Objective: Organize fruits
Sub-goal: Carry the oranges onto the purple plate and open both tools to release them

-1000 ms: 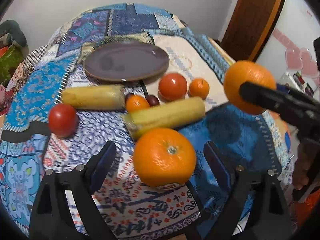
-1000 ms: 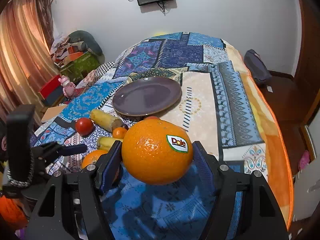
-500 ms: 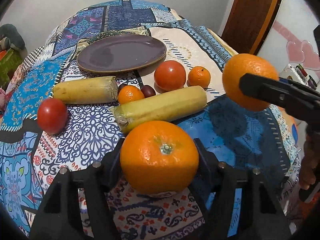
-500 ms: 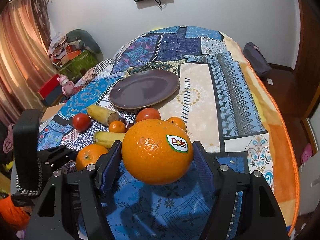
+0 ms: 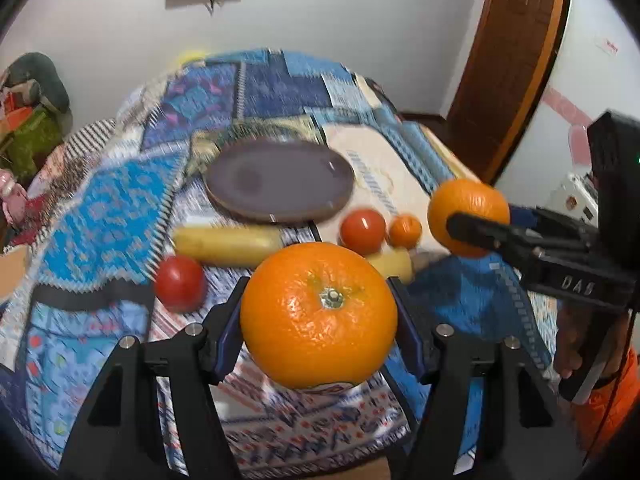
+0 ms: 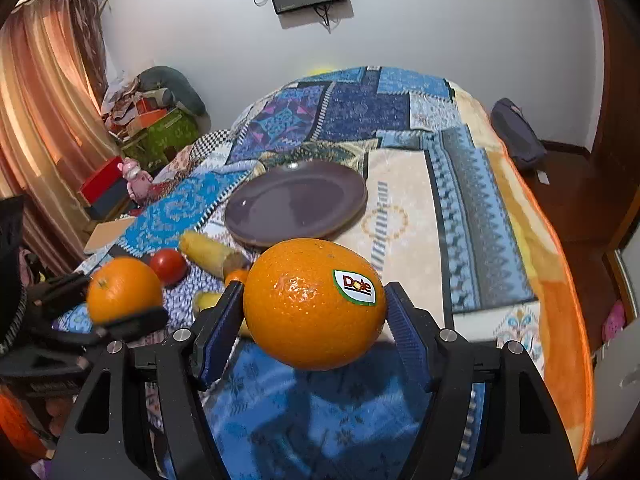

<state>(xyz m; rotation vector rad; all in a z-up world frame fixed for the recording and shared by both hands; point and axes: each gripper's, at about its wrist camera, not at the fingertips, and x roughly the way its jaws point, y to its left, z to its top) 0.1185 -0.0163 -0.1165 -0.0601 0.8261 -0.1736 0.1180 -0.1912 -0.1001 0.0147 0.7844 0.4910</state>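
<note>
1. The left wrist view is blurred. A stem-end orange (image 5: 318,314) is seen clamped between the pads of the left tongs (image 5: 318,320), clear of the patterned cloth (image 5: 104,216).
2. The same view shows what the other partly hides: two tomatoes (image 5: 180,283) (image 5: 363,229), a small mandarin (image 5: 405,231), one whole banana (image 5: 228,245) and a second banana (image 5: 392,265) mostly behind the held orange.
3. A brown door (image 5: 516,60) appears only here.
4. The right wrist view is sharp. A stickered orange (image 6: 314,304) is gripped between the pads of the right tongs (image 6: 314,320), above a blue patch of cloth.
5. Curtains (image 6: 44,120) and a pile of clutter (image 6: 156,120) by the wall are seen only in this view.
6. A purple plate (image 6: 296,202) lies empty beyond both oranges, past the loose fruit.
7. Each set of tongs is seen from the other's camera, with its orange in the grip: right one (image 5: 468,218), left one (image 6: 124,290).
</note>
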